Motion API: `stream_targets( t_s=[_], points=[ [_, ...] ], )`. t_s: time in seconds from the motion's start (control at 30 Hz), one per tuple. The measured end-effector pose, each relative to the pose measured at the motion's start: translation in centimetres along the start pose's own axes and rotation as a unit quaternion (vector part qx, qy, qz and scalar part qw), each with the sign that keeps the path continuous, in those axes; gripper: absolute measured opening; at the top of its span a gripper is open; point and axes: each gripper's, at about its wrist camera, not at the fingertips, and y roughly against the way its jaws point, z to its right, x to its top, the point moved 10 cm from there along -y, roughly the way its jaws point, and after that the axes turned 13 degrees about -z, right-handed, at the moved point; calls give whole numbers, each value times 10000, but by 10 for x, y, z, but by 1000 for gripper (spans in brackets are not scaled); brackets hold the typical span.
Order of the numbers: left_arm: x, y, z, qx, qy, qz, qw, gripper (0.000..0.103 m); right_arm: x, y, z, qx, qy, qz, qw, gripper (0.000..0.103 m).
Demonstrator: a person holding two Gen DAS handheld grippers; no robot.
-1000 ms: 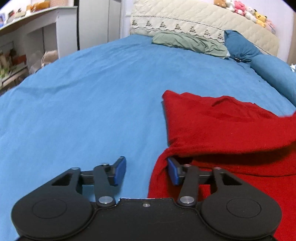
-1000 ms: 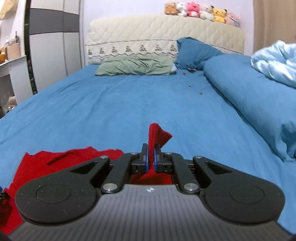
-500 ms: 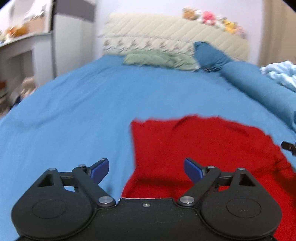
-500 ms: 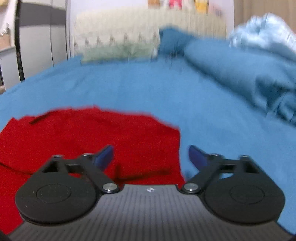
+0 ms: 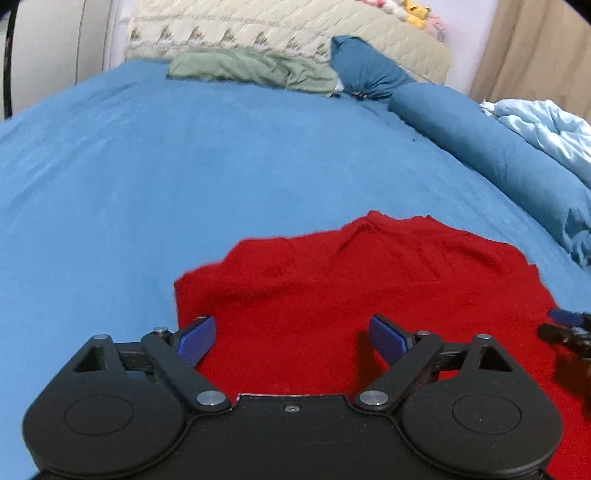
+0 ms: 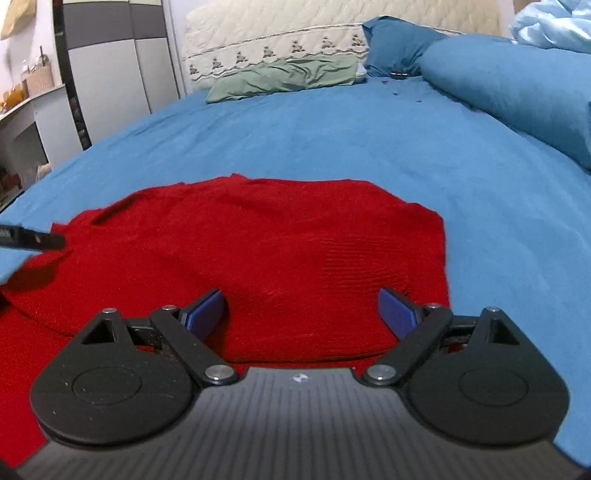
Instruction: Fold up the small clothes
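**Red garment lies folded on the bed, both grippers released**

The red knitted garment [image 6: 266,251] lies on the blue bed sheet [image 5: 184,177], at the near end of the bed, well apart from the green pillow [image 5: 255,70] that rests against the quilted headboard [image 5: 280,29]. Its upper layer is doubled over the lower one: in the right wrist view a rounded fold edge runs across the garment just ahead of the gripper body, with more red cloth below it.

The left gripper [image 5: 291,338] hovers over the garment's left part, its jaws spread wide with nothing between the blue pads but the cloth lying beneath; the pads do not press on it. The left pad sits just at the garment's left edge, next to bare sheet.

The right gripper [image 6: 301,310] hovers over the garment's right part, jaws likewise spread wide and gripping nothing. Its right pad lies near the garment's right edge.

Each gripper's tip shows at the margin of the other's view, beside the garment. To the garment's right lies a rolled dark blue duvet [image 5: 498,147], and beyond that a pale blue quilt [image 5: 546,125].
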Motion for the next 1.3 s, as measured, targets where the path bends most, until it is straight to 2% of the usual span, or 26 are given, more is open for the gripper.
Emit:
stream_targets(
  t_s=[0.13, 0.2, 0.27, 0.33, 0.43, 0.6, 0.7, 0.8, 0.9, 1.0, 1.07, 1.17, 1.3],
  points=[
    [-2, 5, -9, 387, 135, -131, 9991, 93, 0, 0, -6, -116, 266, -57, 9996, 103],
    [-9, 25, -5, 220, 155, 65, 9996, 93, 2, 8, -7, -205, 301, -25, 9993, 103],
    [-16, 45, 12, 96, -202, 276, 9994, 94, 3, 20, -13, -163, 433, 104, 9989, 103],
    [-19, 54, 23, 224, -624, 390, 9970, 95, -1, 34, -22, -97, 737, 273, 9969, 103],
    [-7, 40, 25, 280, -706, 369, 9964, 96, -1, 34, -29, -160, 964, 272, 9948, 103],
    [13, -8, -9, 293, -66, -48, 9995, 96, 2, 22, -26, -123, 683, 232, 9973, 103],
    [24, -17, -20, 418, -69, 87, 9991, 102, 3, 15, -21, -113, 560, 232, 9981, 103],
    [24, -16, -25, 429, 8, -18, 9991, 102, -1, 3, -13, -130, 364, 54, 9992, 103],
    [18, 10, -28, 581, 180, 73, 9981, 101, -2, 2, -8, -54, 224, 42, 9997, 103],
    [3, 55, -22, 1006, 125, 306, 9944, 101, 5, 26, -8, -94, 192, 250, 9995, 103],
    [-15, 95, -17, 1175, 144, 373, 9923, 101, 8, 52, -9, -83, 198, 403, 9990, 103],
    [-48, 152, 3, 1175, 234, 404, 9920, 102, 11, 99, -6, -129, 190, 517, 9984, 103],
    [-94, 211, 34, 1363, 522, 123, 9892, 102, 3, 173, -3, -178, 98, 529, 9984, 103]
  ],
)
